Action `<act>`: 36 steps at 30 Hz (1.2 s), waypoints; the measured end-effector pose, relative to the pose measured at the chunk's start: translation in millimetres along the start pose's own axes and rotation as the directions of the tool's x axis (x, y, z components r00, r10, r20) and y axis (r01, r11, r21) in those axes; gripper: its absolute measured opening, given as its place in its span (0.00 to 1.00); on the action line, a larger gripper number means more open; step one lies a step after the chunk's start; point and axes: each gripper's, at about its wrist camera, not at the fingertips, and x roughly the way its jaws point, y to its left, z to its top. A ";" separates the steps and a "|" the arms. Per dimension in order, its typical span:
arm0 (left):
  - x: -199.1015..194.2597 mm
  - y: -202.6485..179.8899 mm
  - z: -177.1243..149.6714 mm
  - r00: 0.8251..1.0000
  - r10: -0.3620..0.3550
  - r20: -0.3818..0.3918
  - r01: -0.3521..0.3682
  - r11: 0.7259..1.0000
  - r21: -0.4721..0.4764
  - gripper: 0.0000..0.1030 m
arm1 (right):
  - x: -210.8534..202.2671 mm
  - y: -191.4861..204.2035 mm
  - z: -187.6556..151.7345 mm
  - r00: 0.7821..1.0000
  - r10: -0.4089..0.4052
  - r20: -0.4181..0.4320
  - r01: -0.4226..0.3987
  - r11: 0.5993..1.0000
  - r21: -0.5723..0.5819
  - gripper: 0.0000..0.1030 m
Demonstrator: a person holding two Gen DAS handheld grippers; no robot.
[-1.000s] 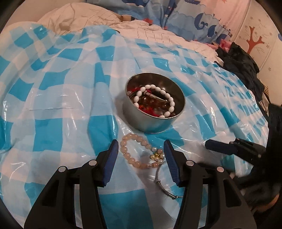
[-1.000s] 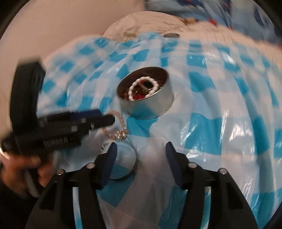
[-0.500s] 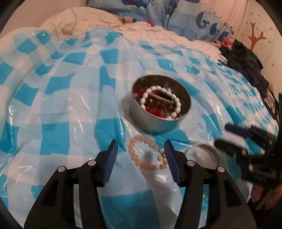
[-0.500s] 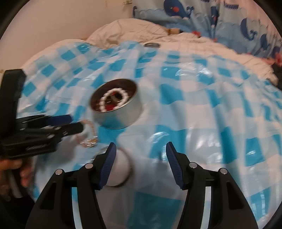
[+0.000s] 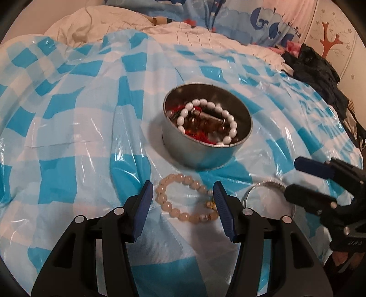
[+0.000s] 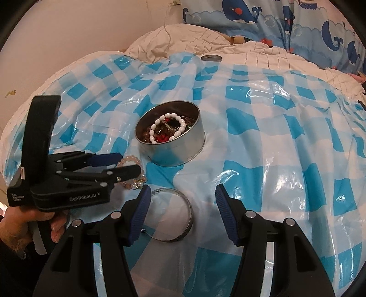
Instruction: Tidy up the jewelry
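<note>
A round metal tin [image 5: 199, 155] [image 6: 183, 152] sits on the blue-checked plastic sheet and holds a white bead bracelet [image 5: 207, 123] [image 6: 168, 129] over red and brown beads. A pale peach bead bracelet [image 5: 183, 198] [image 6: 133, 170] lies on the sheet just in front of the tin, between the open fingers of my left gripper [image 5: 181, 210] [image 6: 128, 163]. A silver bangle [image 6: 173, 216] [image 5: 263, 192] lies flat beside it, by the left finger of my open, empty right gripper [image 6: 183, 211] [image 5: 295, 180].
The sheet [image 6: 263, 137] covers a soft, wrinkled bed. A tin lid [image 6: 211, 57] lies at the far edge on the white quilt. Whale-print bedding [image 6: 274, 20] is behind. Dark clothes [image 5: 320, 75] are piled at the far right.
My left gripper has shifted so the peach bracelet sits between its fingers. My right gripper has pulled back and right, uncovering the bangle. Both stay open.
</note>
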 end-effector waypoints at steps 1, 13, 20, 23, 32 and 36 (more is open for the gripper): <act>0.0 -0.6 -0.6 1.000 0.000 -0.001 0.000 1.000 0.005 0.50 | 0.1 0.0 0.2 1.000 0.001 -0.001 -0.001 1.000 0.000 0.55; -1.6 12.4 -4.7 1.000 0.017 -0.020 -0.018 1.000 -0.007 0.15 | 4.4 -6.2 -1.0 1.000 -0.005 -0.019 0.005 1.000 0.025 0.55; 1.3 -3.1 -6.9 0.997 0.070 -0.020 -0.069 0.995 0.077 0.24 | 10.7 1.1 -4.9 0.999 0.012 -0.053 -0.013 1.000 -0.009 0.55; 0.4 -1.9 -6.8 0.998 0.063 -0.029 -0.061 0.996 0.071 0.19 | 17.0 7.1 -8.5 0.996 0.017 -0.083 -0.020 0.999 -0.038 0.55; -0.1 0.2 -6.9 0.999 0.031 -0.039 -0.029 0.999 0.046 0.07 | 26.4 8.1 -14.5 0.993 -0.053 -0.109 0.044 0.996 -0.082 0.38; 0.5 -1.1 -7.8 0.999 0.018 -0.046 -0.016 0.999 0.052 0.07 | 22.0 5.4 -12.9 0.993 -0.079 -0.084 0.072 0.994 -0.087 0.14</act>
